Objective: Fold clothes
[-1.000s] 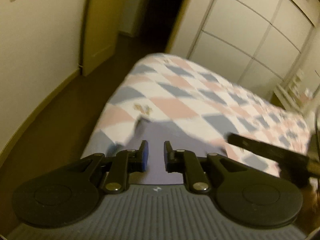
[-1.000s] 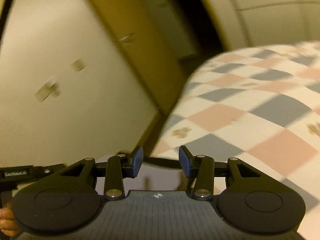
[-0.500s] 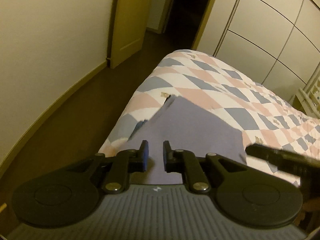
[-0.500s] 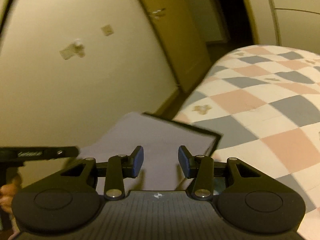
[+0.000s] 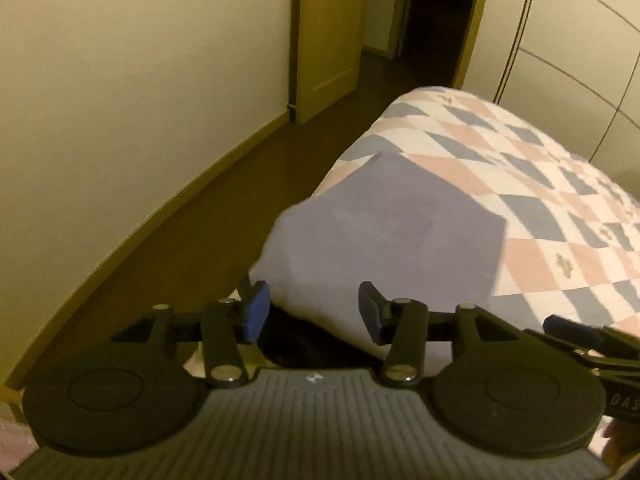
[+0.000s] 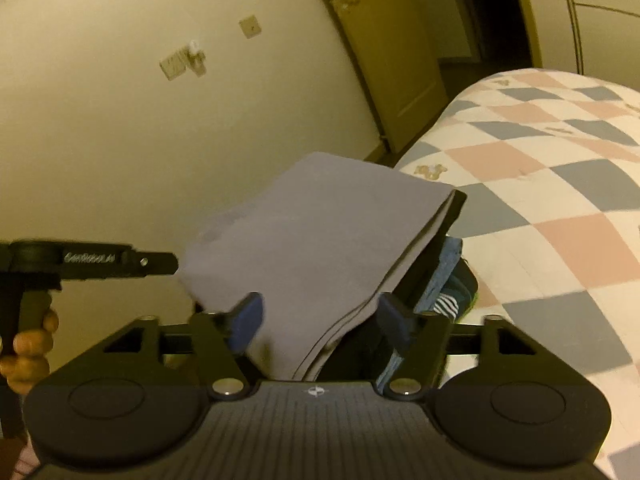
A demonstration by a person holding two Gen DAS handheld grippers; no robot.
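Two grippers hovering low at the near corner of the bed [image 5: 540, 184]. Nearest, left gripper [image 5: 310, 312] standing with jaws apart, having just been opening, grey folded garment [image 5: 384, 232] lying between its blue pads without being pinched. Right gripper [image 6: 320, 322] likewise spread wide, having just been opening, the garment's layered edge sagging between the fingers, not clamped. Beside that, a hand [image 6: 30, 350] gripping the left tool's handle at the frame's left edge. Beneath the garment's right edge, denim [image 6: 442, 276] and a striped piece [image 6: 446, 306] peeking out. Farther on, checked bedcover stretching to the far end, wooden door [image 5: 326, 36] standing ajar, wardrobe panels [image 5: 568, 52] lining the far side.
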